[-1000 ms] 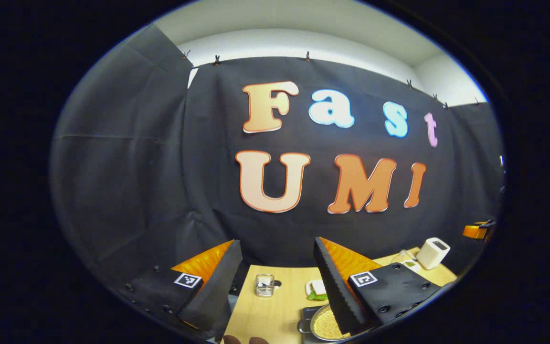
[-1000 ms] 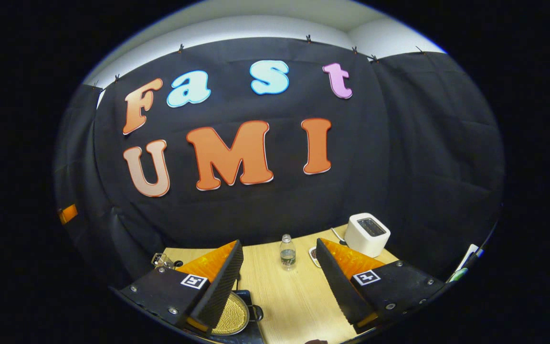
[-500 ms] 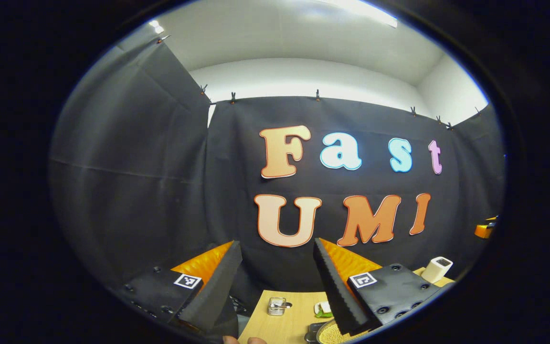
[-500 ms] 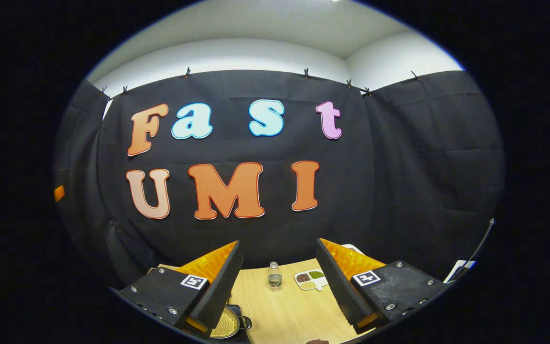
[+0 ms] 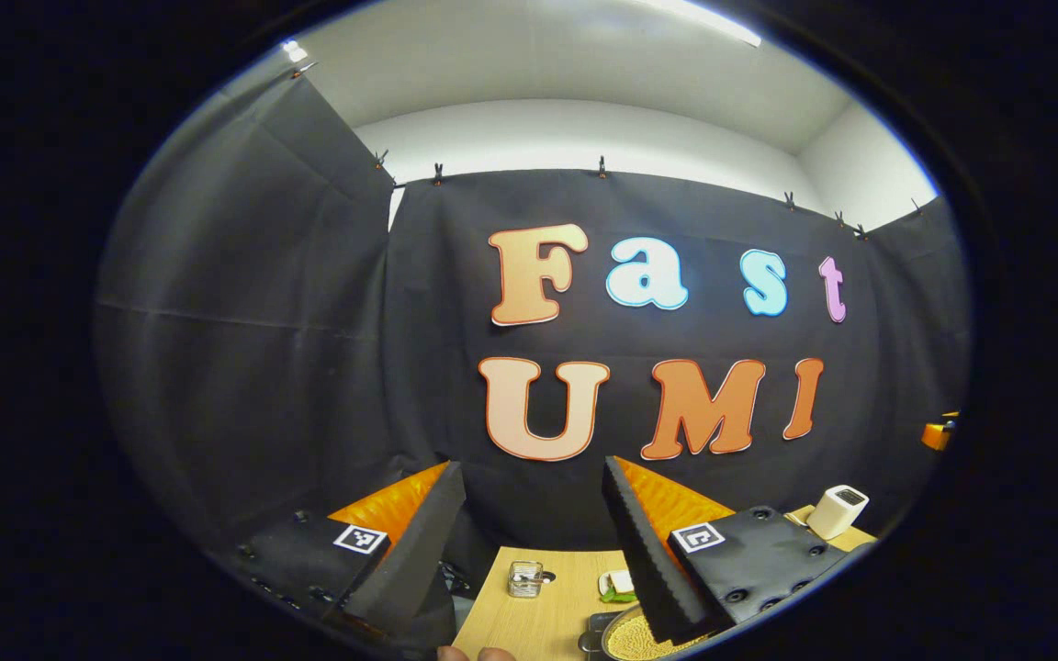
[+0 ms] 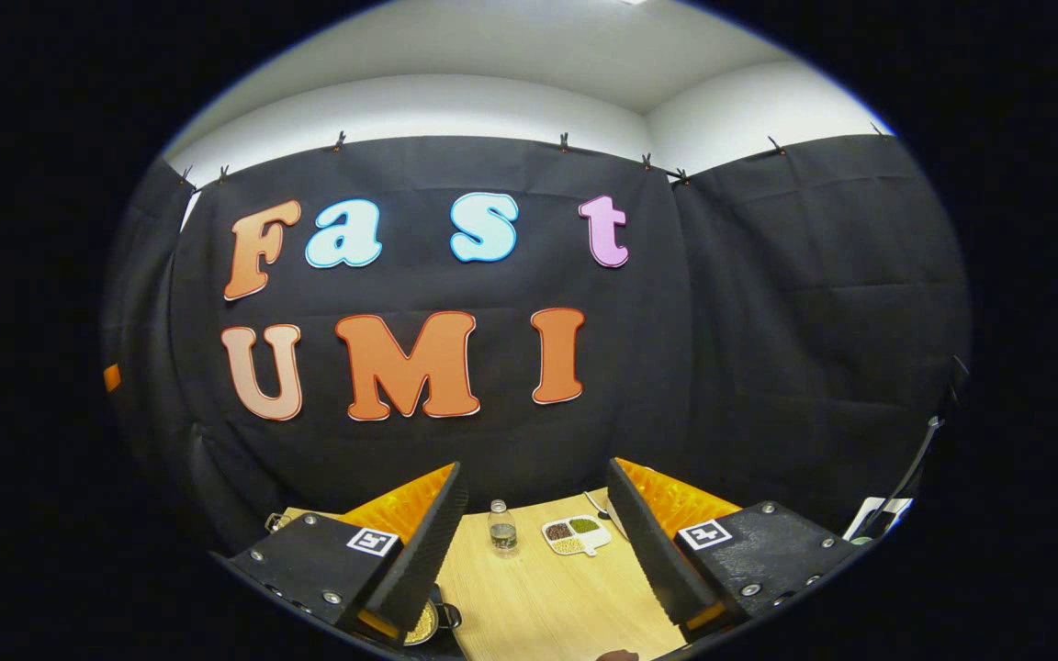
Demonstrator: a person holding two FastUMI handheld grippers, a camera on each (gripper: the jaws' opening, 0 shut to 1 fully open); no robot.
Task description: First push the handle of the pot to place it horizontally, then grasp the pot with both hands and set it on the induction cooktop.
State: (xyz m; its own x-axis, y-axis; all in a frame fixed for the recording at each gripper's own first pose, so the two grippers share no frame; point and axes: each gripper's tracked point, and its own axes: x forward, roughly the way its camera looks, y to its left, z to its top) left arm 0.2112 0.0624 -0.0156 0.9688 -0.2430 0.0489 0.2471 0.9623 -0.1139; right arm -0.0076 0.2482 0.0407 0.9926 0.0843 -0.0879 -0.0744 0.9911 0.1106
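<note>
Left gripper: fingers apart, nothing between them, raised above the light wooden table and pointed at the black cloth wall. Between the fingers, bare tabletop runs back to the table's far edge, which meets the cloth.

Round metal pot filled with yellow grains: sits low in the left gripper view, partly hidden behind the right-hand finger, at the frame's bottom edge. A small dark side handle sticks out on its left. What the pot stands on cannot be told from here.

Near the far edge in the left gripper view: a small clear glass jar, and beside it a small white dish with something green. Well to the right, near the table's far right corner, a white box-shaped toaster. Open wood lies between jar and pot.

Right gripper: fingers also spread, holding nothing, likewise lifted and facing the wall. In the right gripper view the pot peeks out beside the left-hand finger, low in frame, its loop handle pointing right toward bare table.

Farther back in that view: a small clear plastic bottle standing upright, and just beside it a white divided dish with dark, green and pale beans. A wide strip of bare wood runs between the fingers up to them.

A fingertip shows at the bottom edge of the left gripper view.
</note>
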